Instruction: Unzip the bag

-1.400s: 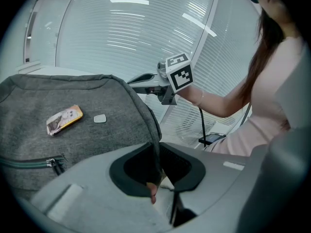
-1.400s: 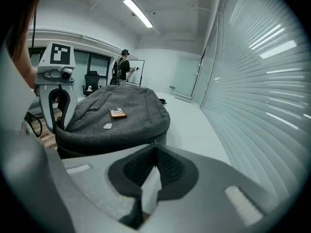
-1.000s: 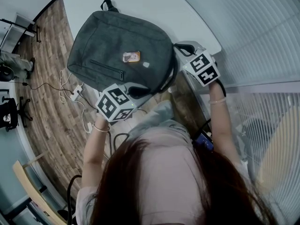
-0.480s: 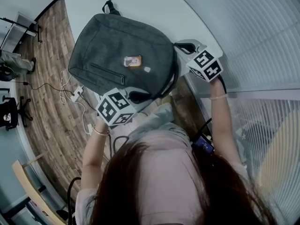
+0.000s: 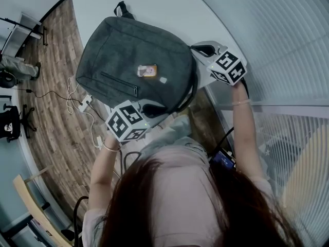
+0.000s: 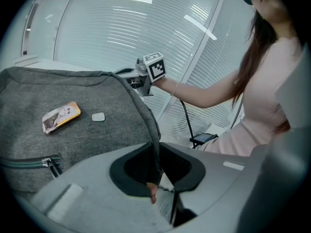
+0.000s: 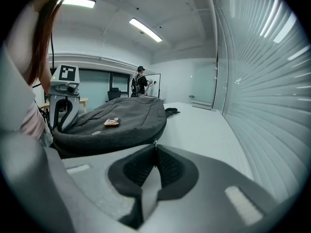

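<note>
A dark grey backpack [image 5: 133, 60] lies flat on the white table [image 5: 169, 9], with an orange label [image 5: 147, 70] on its front. My left gripper [image 5: 152, 108] is at the bag's near corner. In the left gripper view its jaws [image 6: 158, 161] are shut on the bag's dark edge [image 6: 154, 144]. My right gripper [image 5: 201, 50] is at the bag's right side. In the right gripper view its jaws [image 7: 155, 149] are closed on the small zipper pull [image 7: 154, 142] of the main zip. The front pocket zip [image 6: 51, 164] is closed.
The table's near edge runs under the bag's corner, with wooden floor and loose cables [image 5: 77, 99] below it on the left. A slatted glass wall [image 5: 288, 45] is close on the right. A person [image 7: 141, 81] stands far off across the room.
My right gripper has moved a little along the bag's right edge, away from me. The left gripper has kept its hold at the near corner.
</note>
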The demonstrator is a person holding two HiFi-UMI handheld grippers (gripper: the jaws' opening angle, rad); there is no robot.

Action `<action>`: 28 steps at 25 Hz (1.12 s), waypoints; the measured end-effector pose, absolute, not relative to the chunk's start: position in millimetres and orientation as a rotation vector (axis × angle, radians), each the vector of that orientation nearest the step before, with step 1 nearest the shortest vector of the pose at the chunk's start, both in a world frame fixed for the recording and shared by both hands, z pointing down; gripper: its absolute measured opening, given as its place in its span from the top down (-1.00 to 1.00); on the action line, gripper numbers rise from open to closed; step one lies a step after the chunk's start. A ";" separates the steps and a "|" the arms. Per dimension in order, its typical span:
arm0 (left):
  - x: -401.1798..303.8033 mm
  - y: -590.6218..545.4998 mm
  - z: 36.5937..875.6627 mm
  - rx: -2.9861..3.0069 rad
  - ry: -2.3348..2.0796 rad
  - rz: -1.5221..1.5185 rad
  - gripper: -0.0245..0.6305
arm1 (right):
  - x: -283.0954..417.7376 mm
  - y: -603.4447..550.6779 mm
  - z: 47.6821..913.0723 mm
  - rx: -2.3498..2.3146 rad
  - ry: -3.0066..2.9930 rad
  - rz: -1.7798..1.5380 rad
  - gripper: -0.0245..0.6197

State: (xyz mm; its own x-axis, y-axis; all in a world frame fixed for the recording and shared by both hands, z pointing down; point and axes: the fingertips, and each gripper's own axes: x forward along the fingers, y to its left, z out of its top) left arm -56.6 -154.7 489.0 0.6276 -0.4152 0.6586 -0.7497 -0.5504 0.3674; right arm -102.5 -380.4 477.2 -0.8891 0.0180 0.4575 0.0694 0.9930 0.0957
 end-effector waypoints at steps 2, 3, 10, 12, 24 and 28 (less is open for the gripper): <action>-57.0 -154.7 488.9 2.206 -0.901 0.674 0.74 | -105.5 -382.7 477.8 -0.088 -2.667 -0.142 0.89; -57.0 -154.9 489.1 2.205 -0.898 0.672 0.74 | -107.0 -383.9 478.2 -0.102 -2.668 -0.138 0.89; -56.9 -155.1 490.2 2.204 -0.887 0.668 0.74 | -118.6 -389.5 479.2 -0.200 -2.666 -0.129 0.89; -57.5 -155.6 489.9 2.202 -0.881 0.667 0.74 | -122.4 -391.8 478.9 -0.221 -2.664 -0.130 0.88; -57.5 -155.1 492.6 2.194 -0.872 0.668 0.74 | -145.0 -399.6 483.7 -0.312 -2.661 -0.146 0.89; -57.2 -154.7 494.1 2.190 -0.863 0.666 0.74 | -149.7 -400.3 486.0 -0.349 -2.654 -0.151 0.89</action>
